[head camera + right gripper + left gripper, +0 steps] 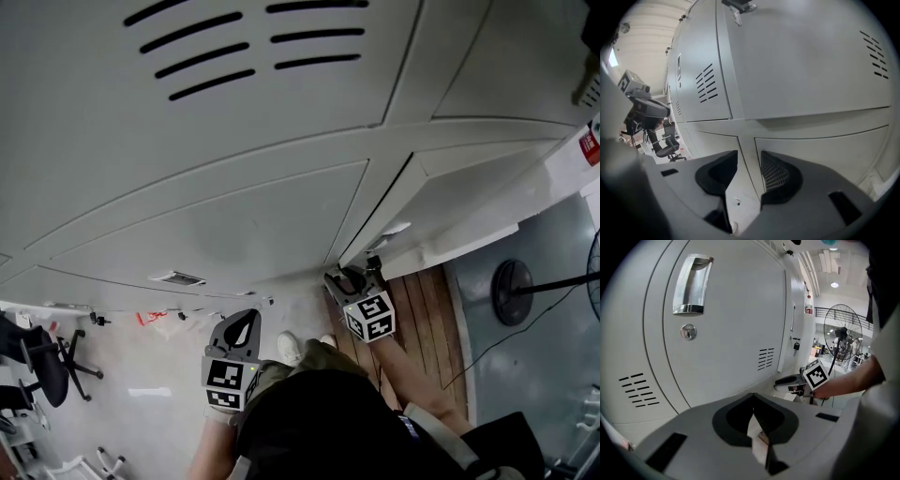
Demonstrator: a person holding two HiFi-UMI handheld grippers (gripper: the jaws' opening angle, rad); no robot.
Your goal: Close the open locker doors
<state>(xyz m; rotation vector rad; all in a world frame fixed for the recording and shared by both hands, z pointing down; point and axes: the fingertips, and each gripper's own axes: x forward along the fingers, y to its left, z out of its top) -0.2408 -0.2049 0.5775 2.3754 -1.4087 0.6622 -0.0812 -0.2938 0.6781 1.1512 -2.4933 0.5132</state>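
Observation:
Grey metal locker doors (pixel 234 225) fill the head view. A dark gap runs along the edge of one lower door (pixel 469 187), which stands slightly ajar. My right gripper (pixel 354 277) is at the bottom end of that gap, close to the locker face. In the right gripper view it (pixel 747 168) is open, with nothing between the jaws; the strip (pixel 745 145) between two lower doors shows through them. My left gripper (pixel 246 319) hovers lower left, near a closed door. In its own view it (pixel 757 427) is shut and empty, facing a door with a handle (pixel 691 287) and lock (pixel 687 331).
A standing fan (pixel 511 291) and its cable are on the floor to the right, beside wooden floor boards (pixel 431 319). An office chair (pixel 47 366) stands far left. The person's shoes (pixel 291 349) are close to the locker base. A key (pixel 796 347) hangs in a farther door.

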